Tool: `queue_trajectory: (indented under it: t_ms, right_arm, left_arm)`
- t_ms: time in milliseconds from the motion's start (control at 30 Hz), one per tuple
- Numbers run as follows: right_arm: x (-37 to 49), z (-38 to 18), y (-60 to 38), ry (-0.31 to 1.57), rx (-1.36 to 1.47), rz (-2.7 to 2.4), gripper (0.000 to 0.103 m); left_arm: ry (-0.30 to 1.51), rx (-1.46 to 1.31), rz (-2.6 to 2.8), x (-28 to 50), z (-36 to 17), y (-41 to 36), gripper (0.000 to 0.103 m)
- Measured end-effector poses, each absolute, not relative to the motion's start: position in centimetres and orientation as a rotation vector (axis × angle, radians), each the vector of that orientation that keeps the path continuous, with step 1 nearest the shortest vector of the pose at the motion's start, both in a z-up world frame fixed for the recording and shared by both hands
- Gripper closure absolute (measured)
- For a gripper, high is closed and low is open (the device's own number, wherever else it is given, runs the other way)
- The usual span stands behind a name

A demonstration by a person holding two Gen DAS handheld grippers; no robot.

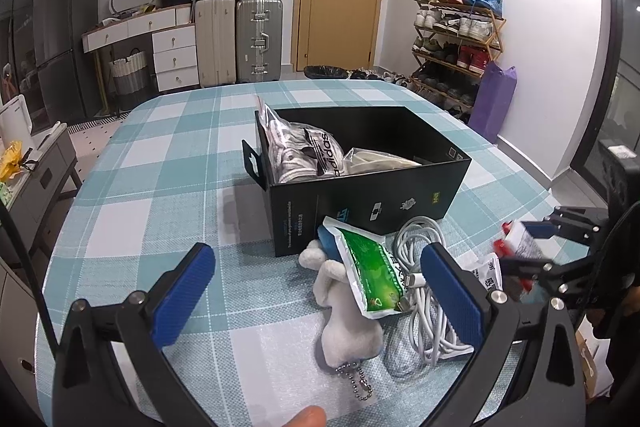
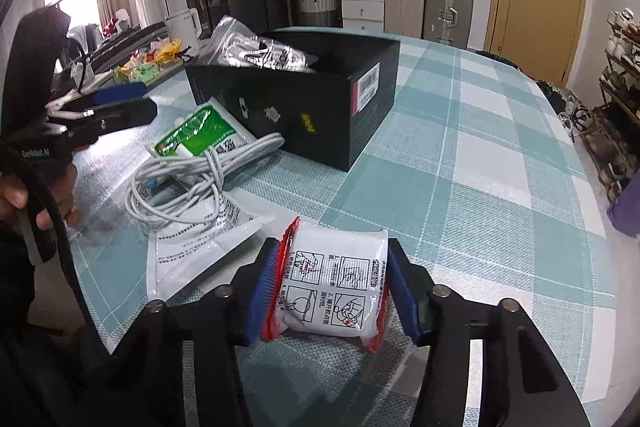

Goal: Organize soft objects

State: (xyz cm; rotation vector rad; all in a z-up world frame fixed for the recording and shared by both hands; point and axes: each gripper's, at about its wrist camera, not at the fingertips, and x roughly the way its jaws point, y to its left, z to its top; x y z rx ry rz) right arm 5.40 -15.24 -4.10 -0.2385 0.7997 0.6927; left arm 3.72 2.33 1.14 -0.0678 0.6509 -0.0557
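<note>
My right gripper (image 2: pixel 332 291) is shut on a white and red soft packet (image 2: pixel 336 291), held just above the checked tablecloth; it also shows at the right of the left wrist view (image 1: pixel 520 247). My left gripper (image 1: pixel 316 299) is open and empty, its blue pads either side of a grey plush keychain toy (image 1: pixel 344 323) and a green and white pouch (image 1: pixel 368 271) lying in front of the black box (image 1: pixel 360 211). The box holds bagged soft items (image 1: pixel 304 151). The left gripper shows at the left of the right wrist view (image 2: pixel 116 107).
A coiled white cable (image 1: pixel 424 291) lies next to the pouch, over a flat white printed bag (image 2: pixel 192 251). The table edge runs close on the near side. Suitcases, drawers and a shoe rack (image 1: pixel 456 39) stand behind the table.
</note>
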Motion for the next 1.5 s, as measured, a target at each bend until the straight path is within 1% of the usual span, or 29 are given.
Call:
queue_trajectory:
  t_ms: [500, 700, 867, 933, 1000, 1133, 1267, 1300, 1333, 1367, 1400, 1500]
  right_arm:
    - [4.2, -1.1, -16.1, 0.681, -0.146, 0.718, 0.051]
    - [4.2, -0.8, -15.6, 0.669, -0.139, 0.729, 0.051]
    - [4.0, -0.5, -15.4, 0.66, -0.138, 0.732, 0.051]
    - [3.9, -0.4, -15.6, 0.657, -0.136, 0.729, 0.051]
    - [3.9, -0.4, -15.7, 0.657, -0.135, 0.727, 0.051]
    - [4.0, -0.4, -15.7, 0.658, -0.134, 0.727, 0.051]
    - [3.9, -0.4, -15.8, 0.657, -0.134, 0.728, 0.051]
    - [3.9, -0.4, -15.8, 0.657, -0.134, 0.728, 0.051]
    - [4.0, -0.4, -15.8, 0.659, -0.134, 0.727, 0.051]
    - [4.0, -0.5, -15.9, 0.659, -0.132, 0.728, 0.051]
    - [4.0, -0.5, -15.9, 0.66, -0.13, 0.727, 0.051]
    - [4.1, -0.5, -15.9, 0.662, -0.13, 0.729, 0.051]
  left_arm:
    - [0.707, -0.071, -0.037, 4.3, 0.1, 2.5, 0.0]
    - [0.748, -0.097, -0.047, 4.6, -0.3, 2.9, 0.001]
    - [0.701, -0.096, -0.108, 3.8, 0.9, 2.0, 0.002]
    - [0.683, -0.078, -0.14, 3.4, 1.4, 1.3, 0.005]
    - [0.684, -0.069, -0.181, 3.3, 1.8, 0.5, 0.005]
    - [0.692, -0.012, -0.258, 3.6, 1.9, -1.9, 0.016]
    - [0.742, 0.039, -0.306, 4.5, 1.1, -4.0, 0.026]
    - [0.762, 0.038, -0.314, 4.9, 0.7, -4.3, 0.032]
    - [0.777, 0.035, -0.318, 5.1, 0.5, -4.4, 0.035]
    - [0.803, 0.025, -0.323, 5.5, 0.1, -4.4, 0.041]
    - [0.82, 0.017, -0.326, 5.7, -0.1, -4.4, 0.044]
    - [0.836, 0.005, -0.324, 5.9, -0.6, -4.4, 0.05]
